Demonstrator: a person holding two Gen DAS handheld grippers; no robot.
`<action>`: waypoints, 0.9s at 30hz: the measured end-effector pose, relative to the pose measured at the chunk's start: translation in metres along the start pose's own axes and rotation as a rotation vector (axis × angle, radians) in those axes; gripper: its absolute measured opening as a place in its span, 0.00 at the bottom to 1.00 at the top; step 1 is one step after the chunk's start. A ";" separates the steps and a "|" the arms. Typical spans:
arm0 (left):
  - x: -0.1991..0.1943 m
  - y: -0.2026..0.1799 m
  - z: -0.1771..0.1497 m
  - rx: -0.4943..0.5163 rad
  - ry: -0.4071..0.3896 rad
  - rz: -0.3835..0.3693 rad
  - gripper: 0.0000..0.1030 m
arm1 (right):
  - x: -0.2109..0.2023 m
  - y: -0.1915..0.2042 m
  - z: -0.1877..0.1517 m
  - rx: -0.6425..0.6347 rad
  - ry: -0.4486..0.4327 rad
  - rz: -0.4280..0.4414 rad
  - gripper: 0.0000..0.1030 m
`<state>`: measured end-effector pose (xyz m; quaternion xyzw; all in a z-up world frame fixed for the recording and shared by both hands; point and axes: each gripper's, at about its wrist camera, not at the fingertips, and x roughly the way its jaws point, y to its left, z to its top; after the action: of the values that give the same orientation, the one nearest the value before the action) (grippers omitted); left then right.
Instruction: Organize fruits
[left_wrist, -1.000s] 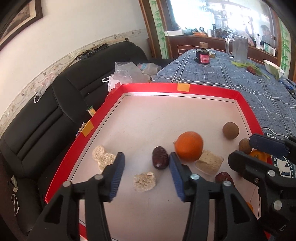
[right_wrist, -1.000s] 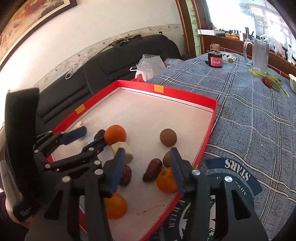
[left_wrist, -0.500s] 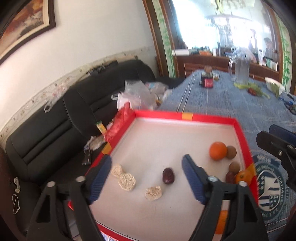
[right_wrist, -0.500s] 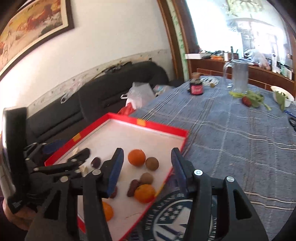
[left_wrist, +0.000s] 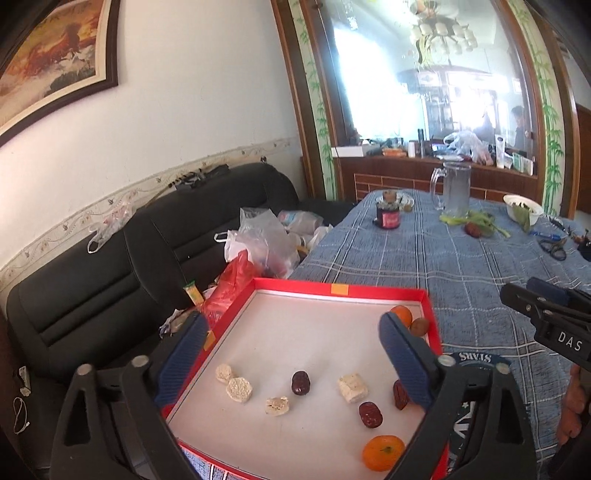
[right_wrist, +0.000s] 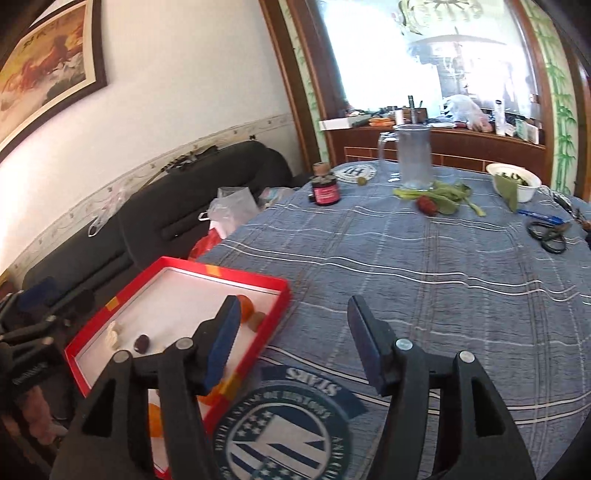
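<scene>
Fingers on our left gripper (left_wrist: 291, 363) are spreading wide over the red tray (left_wrist: 338, 287), nothing between them. Our right gripper (right_wrist: 291, 341) is opening too, empty, above the tablecloth (right_wrist: 424, 266). One orange (left_wrist: 383, 452) sits near the tray's near right corner, another orange (left_wrist: 402, 315) at its far right corner.

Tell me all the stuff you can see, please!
tray: one, red rim, white floor, table edge
oranges: two shown, orange, one near corner, one far corner
dates: three, dark red, in tray
puffed cakes: four, pale, in tray
brown fruit: one, beside far orange
jug: one, clear, far table
jar: one, dark, far table
sofa: one, black, beside table
left gripper: jaws opening, empty
right gripper: jaws opening, empty
</scene>
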<state>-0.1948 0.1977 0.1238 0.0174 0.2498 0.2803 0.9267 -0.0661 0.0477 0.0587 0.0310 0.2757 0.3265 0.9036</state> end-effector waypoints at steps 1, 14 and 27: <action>-0.003 0.001 0.000 -0.005 -0.012 0.009 0.98 | -0.002 -0.003 -0.001 0.001 -0.003 -0.005 0.60; -0.010 0.014 -0.004 -0.054 -0.027 0.081 0.99 | -0.008 0.006 -0.014 -0.074 -0.020 -0.030 0.65; 0.000 0.016 -0.011 -0.076 0.031 0.048 0.99 | -0.009 0.026 -0.020 -0.159 -0.040 -0.064 0.71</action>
<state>-0.2081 0.2099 0.1166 -0.0163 0.2527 0.3121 0.9157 -0.0969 0.0600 0.0521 -0.0432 0.2316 0.3177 0.9185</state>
